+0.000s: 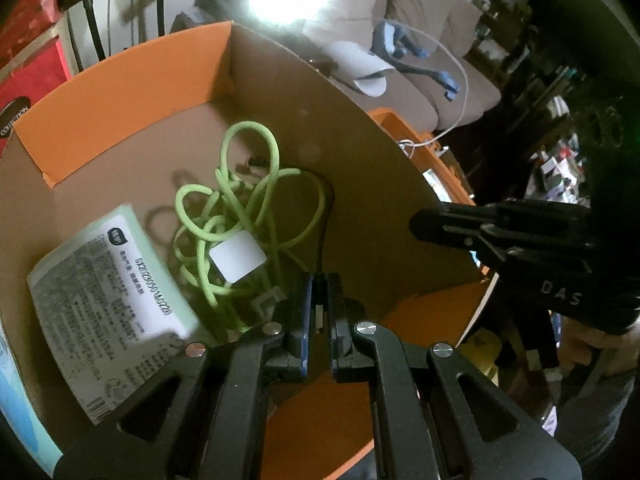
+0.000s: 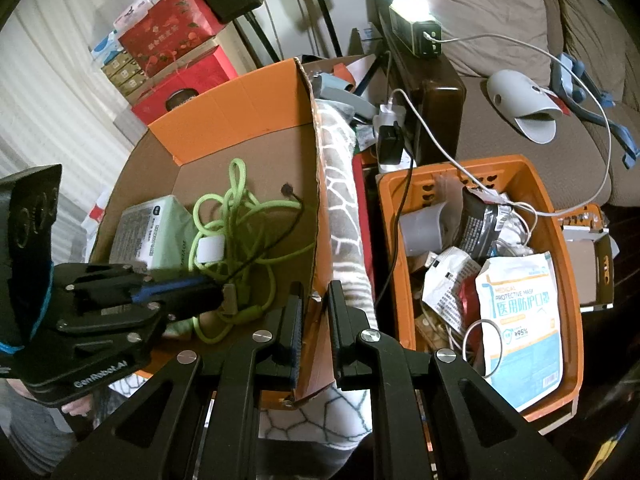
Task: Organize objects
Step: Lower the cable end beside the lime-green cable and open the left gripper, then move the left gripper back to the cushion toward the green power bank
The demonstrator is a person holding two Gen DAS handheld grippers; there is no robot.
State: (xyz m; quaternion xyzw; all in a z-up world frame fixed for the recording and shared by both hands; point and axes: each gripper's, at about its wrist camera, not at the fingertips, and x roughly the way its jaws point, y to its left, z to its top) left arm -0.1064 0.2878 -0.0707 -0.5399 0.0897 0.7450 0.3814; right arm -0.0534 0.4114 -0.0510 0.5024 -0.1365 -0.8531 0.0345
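Note:
An orange cardboard box (image 1: 120,92) (image 2: 240,100) holds a tangled green cable (image 1: 240,208) (image 2: 248,232) with a white plug (image 1: 237,257) (image 2: 211,249), and a pale green packet (image 1: 104,280) (image 2: 148,228). My left gripper (image 1: 319,294) (image 2: 218,294) reaches into the box with its jaws nearly closed on a small grey connector (image 1: 319,314) (image 2: 229,300) at the cable's end. My right gripper (image 2: 314,300) hovers over the box's right wall, jaws narrowly apart and empty; its side shows in the left wrist view (image 1: 424,224).
An orange plastic basket (image 2: 568,280) to the right holds a mask pack (image 2: 524,320), packets and cables. A patterned cloth (image 2: 344,216) lies between box and basket. A sofa (image 2: 500,12) with a slipper (image 2: 524,100), a lamp (image 2: 412,20) and red boxes (image 2: 168,32) stand behind.

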